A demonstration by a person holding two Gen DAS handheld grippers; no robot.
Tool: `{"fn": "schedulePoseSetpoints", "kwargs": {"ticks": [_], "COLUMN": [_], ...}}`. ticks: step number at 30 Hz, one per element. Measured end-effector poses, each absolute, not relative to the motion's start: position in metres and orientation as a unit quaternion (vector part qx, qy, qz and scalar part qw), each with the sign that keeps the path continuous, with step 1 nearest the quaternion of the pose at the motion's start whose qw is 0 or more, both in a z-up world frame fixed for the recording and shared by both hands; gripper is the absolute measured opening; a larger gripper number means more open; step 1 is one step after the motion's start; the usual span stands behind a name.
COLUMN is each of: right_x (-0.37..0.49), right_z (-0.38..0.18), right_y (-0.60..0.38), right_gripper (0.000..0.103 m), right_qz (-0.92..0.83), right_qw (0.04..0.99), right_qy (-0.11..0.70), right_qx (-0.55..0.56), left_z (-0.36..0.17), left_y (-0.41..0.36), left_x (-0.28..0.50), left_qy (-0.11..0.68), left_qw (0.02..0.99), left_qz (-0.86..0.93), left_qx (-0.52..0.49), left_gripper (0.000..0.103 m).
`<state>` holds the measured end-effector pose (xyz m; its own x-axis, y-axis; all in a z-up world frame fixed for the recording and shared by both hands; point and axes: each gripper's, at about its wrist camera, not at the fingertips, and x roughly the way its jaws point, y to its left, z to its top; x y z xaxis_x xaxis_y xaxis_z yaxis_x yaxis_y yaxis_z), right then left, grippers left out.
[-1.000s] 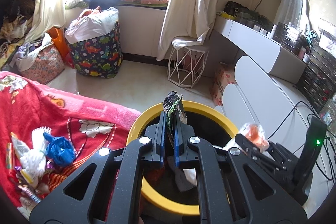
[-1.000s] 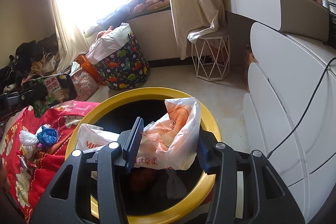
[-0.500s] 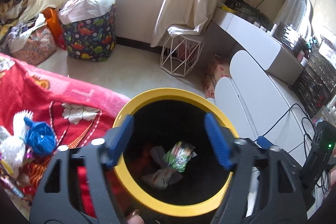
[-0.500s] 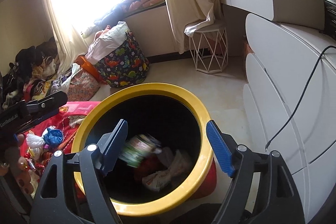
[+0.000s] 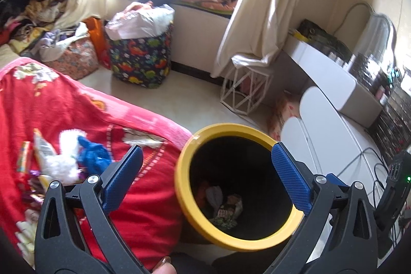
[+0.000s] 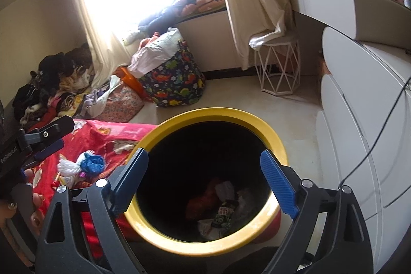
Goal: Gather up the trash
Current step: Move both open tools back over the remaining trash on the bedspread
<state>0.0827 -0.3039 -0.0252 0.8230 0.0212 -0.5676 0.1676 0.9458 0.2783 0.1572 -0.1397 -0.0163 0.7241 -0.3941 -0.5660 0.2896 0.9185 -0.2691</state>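
Smooth glossy plastic yellow bin rim [image 6: 276, 140]; fuzzy red cloth blanket [image 5: 64, 114]; crinkly wrappers [image 6: 223, 215] inside.

A red flowered blanket [image 5: 77, 120] is spread over the bed. A small heap lies on it: a blue bag [image 5: 93, 157], white wadding [image 5: 64, 166] and wrappers [image 5: 42, 148], touching one another. The pale floor [image 5: 185, 104] carries a yellow-rimmed bin [image 5: 185, 197] just beside the bed, a dinosaur-print basket [image 5: 140, 63], a floral bag [image 5: 74, 58] and a white wire stool [image 5: 244, 91].
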Motion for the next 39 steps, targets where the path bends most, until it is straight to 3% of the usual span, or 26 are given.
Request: {"fn": "schedulePoseSetpoints", "kwargs": {"ticks": [18, 39], "right_x": [0.085, 0.103], "right_z": [0.007, 0.005], "right_y": [-0.245, -0.154], "right_gripper": [0.087, 0.087], "right_qz": [0.032, 0.131], "right_qw": [0.956, 0.947], "right_qy": [0.267, 0.290], "right_qx": [0.118, 0.044], "left_z": [-0.001, -0.006], "left_y": [-0.068, 0.011], "left_x": [0.139, 0.143], "left_qy": [0.293, 0.288], "left_qw": [0.942, 0.944], "left_qz": [-0.118, -0.050], "left_qx": [-0.114, -0.152], "left_gripper": [0.092, 0.092]}}
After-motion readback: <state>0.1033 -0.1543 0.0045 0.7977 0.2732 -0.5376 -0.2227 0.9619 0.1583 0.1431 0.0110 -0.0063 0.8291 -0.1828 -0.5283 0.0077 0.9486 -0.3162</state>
